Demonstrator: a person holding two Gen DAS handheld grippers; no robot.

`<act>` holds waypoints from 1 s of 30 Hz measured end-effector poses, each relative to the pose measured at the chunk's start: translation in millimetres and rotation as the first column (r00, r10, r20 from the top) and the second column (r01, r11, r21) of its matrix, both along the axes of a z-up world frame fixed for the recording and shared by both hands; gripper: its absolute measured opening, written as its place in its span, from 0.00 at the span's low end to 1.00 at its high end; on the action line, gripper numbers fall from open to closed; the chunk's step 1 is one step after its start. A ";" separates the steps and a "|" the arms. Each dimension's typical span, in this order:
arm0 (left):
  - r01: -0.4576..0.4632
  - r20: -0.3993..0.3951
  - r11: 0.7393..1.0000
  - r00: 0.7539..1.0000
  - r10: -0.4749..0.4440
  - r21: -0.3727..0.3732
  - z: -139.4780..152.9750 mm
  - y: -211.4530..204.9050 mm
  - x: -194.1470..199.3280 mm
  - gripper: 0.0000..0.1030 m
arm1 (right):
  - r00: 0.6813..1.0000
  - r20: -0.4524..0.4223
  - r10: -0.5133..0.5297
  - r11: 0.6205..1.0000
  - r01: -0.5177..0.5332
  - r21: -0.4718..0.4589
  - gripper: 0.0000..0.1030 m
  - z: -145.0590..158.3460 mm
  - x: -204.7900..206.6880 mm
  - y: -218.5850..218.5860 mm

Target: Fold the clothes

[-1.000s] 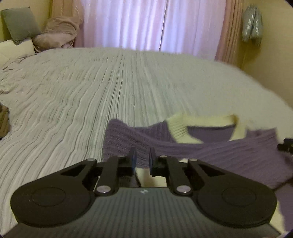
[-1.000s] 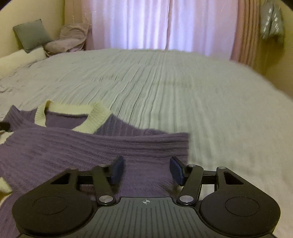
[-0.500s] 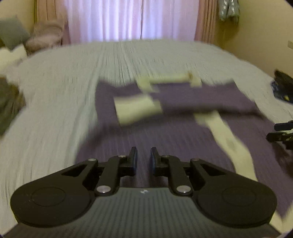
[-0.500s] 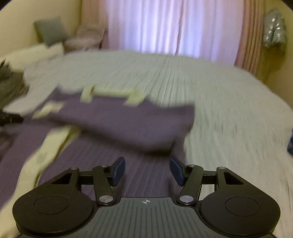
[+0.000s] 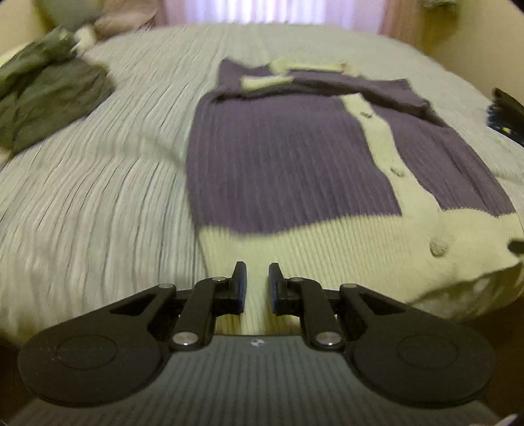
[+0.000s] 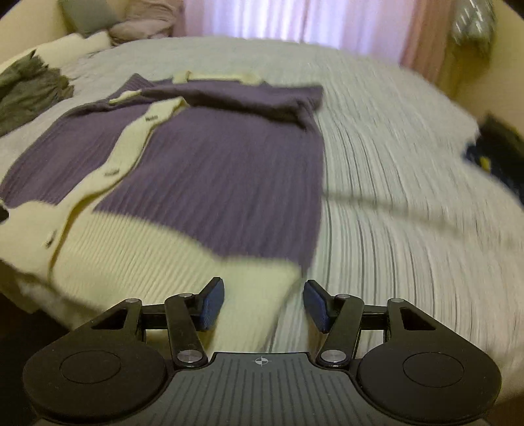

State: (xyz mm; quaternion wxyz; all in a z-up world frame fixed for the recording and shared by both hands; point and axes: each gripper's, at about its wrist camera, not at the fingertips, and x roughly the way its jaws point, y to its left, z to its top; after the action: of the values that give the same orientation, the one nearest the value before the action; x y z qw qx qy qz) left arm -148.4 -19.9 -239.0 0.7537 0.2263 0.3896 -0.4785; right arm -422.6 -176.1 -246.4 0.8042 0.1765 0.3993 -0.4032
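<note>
cardigan: the purple cardigan [image 5: 288, 157] with a cream hem lay flat on the bed [image 5: 98, 196], hem toward the near edge, collar far.
done: both sleeves looked folded across the chest.
left: by my judgement, the body was yet to be folded hem to collar.
left gripper [image 5: 257, 285]: fingers narrowly apart, over the cream hem, gripping nothing.
right gripper [image 6: 263, 303]: fingers wide apart, at the hem's right corner, holding nothing.
surface: ribbed pale grey bedspread, lightly rumpled.
room: pink curtains [image 6: 294, 23] behind; a grey-green garment [image 5: 42, 95] heaped far left; pillows [image 6: 91, 16] at the headboard corner.
</note>
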 end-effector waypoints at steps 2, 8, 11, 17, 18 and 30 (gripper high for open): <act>-0.046 -0.035 0.999 0.998 0.047 0.010 12.8 4.3 -4.8 0.14 | 0.998 0.023 -0.058 0.998 0.057 0.025 0.56 11.2 -9.0 13.6; -0.061 -0.011 0.997 0.998 0.061 -0.056 60.5 17.3 -30.9 0.30 | 0.979 0.128 -0.160 0.986 0.152 0.070 0.57 56.4 -12.9 37.9; -0.056 0.016 0.995 0.998 0.058 -0.088 73.6 26.4 -38.4 0.34 | 0.982 0.133 -0.136 0.991 0.134 0.018 0.57 77.0 -8.2 53.8; -0.084 0.040 0.995 0.995 0.087 -0.060 69.5 47.3 -46.3 0.39 | 0.986 0.102 -0.130 0.991 0.130 0.008 0.57 79.2 -4.7 80.7; -0.086 0.041 0.995 0.995 0.088 -0.052 67.0 50.7 -47.9 0.39 | 0.987 0.096 -0.129 0.992 0.129 0.013 0.57 76.3 -4.8 84.9; -0.077 0.090 0.991 0.992 0.088 -0.110 83.1 83.2 -68.9 0.42 | 0.985 0.128 -0.112 0.993 0.115 -0.023 0.57 79.8 -10.0 120.4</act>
State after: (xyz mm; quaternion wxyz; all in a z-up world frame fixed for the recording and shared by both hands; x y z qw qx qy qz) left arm -217.3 63.3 -155.9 0.8015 0.1921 0.3364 -0.4556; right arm -432.6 -55.7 -166.6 0.8063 0.2118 0.3306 -0.4425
